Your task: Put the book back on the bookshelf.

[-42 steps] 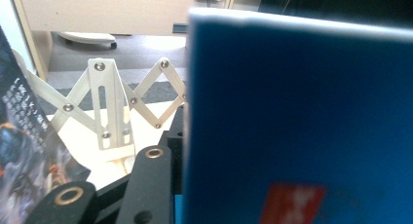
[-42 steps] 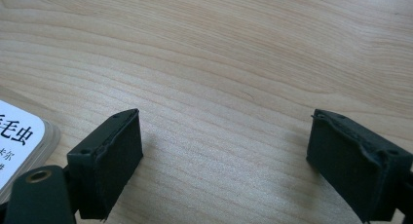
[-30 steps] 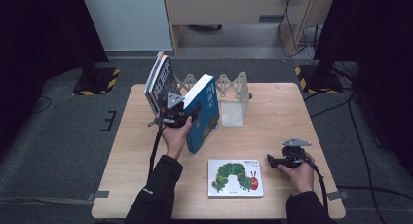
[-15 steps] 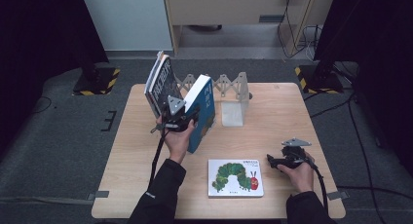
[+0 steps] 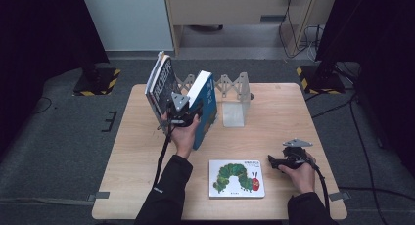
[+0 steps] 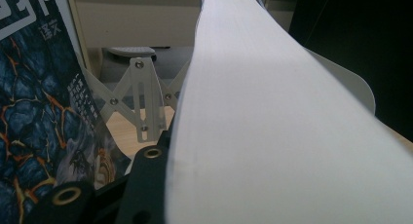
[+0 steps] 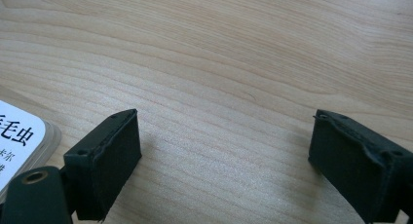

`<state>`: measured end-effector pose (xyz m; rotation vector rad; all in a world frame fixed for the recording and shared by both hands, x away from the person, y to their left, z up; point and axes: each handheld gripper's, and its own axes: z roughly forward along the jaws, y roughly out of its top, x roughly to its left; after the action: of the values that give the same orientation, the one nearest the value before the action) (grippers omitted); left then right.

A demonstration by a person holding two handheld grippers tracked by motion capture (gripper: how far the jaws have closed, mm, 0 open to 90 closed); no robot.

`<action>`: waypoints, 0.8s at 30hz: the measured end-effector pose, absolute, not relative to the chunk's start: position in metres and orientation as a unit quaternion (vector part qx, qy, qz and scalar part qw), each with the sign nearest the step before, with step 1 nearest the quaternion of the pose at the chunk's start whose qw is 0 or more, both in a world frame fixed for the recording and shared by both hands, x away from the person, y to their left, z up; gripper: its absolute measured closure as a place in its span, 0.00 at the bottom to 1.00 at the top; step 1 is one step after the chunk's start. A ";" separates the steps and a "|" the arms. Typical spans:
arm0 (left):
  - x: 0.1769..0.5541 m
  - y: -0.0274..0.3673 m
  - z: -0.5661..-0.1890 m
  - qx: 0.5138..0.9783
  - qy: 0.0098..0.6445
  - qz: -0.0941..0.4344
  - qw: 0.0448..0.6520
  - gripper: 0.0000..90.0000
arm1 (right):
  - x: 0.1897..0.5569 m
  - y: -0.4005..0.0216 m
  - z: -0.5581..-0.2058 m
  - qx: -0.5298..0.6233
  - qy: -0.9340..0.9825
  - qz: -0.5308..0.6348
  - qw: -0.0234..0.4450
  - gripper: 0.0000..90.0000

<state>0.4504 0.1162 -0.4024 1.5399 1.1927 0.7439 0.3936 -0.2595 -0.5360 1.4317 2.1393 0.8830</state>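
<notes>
Standing the blue book (image 5: 206,107) upright in the rack (image 5: 230,85).

The left tool (image 5: 183,112) grasps the blue book by its page edge; over the last second the book has shifted left toward the dark book (image 5: 161,85), nearly vertical, ready for release. The right tool (image 5: 279,162) rests released on the table (image 5: 293,112) beside the picture book (image 5: 236,178).

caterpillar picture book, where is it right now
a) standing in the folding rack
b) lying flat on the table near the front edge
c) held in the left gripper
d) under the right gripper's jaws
b: the caterpillar picture book lies flat on the table, cover up, apart from the folding rack, between the person's two forearms.
</notes>
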 end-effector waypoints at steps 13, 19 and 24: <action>0.435 0.130 -0.404 0.641 0.475 0.292 0.527 0.60 | 0.393 -0.259 -0.536 0.514 0.769 0.318 0.209 0.13; 0.430 0.132 -0.410 0.637 0.471 0.292 0.535 0.64 | 0.393 -0.259 -0.536 0.515 0.768 0.317 0.211 0.13; 0.431 0.129 -0.410 0.633 0.475 0.305 0.530 0.66 | 0.393 -0.259 -0.536 0.515 0.768 0.317 0.211 0.13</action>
<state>0.4310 0.1292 -0.4102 1.5108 1.1352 0.7283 0.3934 -0.2591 -0.5362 1.4304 2.1356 0.8799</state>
